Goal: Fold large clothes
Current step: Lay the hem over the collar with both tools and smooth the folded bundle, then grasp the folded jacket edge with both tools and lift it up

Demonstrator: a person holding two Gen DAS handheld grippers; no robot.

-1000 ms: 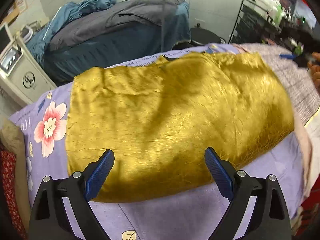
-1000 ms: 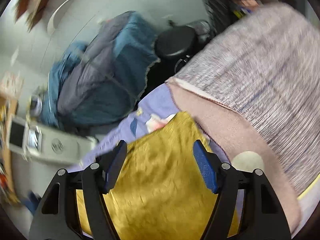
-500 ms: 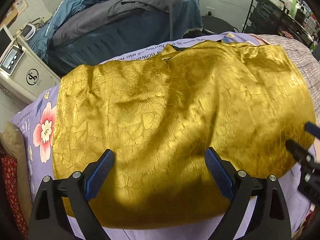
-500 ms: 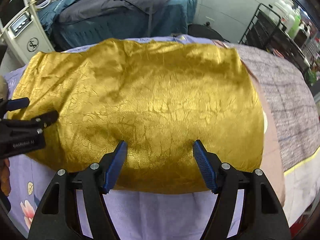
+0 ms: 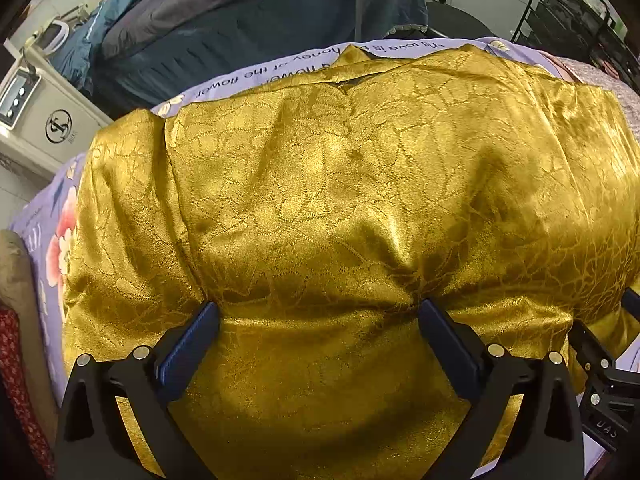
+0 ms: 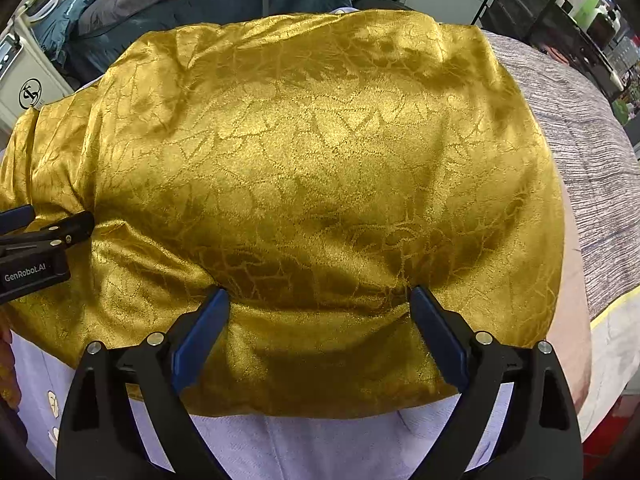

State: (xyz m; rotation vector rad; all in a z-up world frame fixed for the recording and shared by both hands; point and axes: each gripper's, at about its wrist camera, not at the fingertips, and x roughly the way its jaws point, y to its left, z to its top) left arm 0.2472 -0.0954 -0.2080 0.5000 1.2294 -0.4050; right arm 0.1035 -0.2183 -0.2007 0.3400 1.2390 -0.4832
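A large shiny gold garment (image 5: 340, 200) lies spread across the lilac flowered bedsheet (image 5: 256, 74). It also fills the right wrist view (image 6: 320, 168). My left gripper (image 5: 318, 312) is open, its blue pads pressing down into the cloth near the garment's near edge. My right gripper (image 6: 320, 300) is open too, its pads pushed into the cloth near the same edge, further right. The left gripper shows at the left edge of the right wrist view (image 6: 36, 240); the right gripper shows at the right edge of the left wrist view (image 5: 608, 364).
A grey knitted blanket (image 6: 580, 128) lies right of the garment. A dark blue covered heap (image 5: 248, 28) stands behind the bed. A white appliance (image 5: 36, 120) is at far left, a black wire rack (image 6: 552, 12) at far right. A red patterned cloth (image 5: 20, 380) hangs lower left.
Both grippers have moved forward and down onto the gold garment. Their pads now press into the cloth, which bulges ahead of them.
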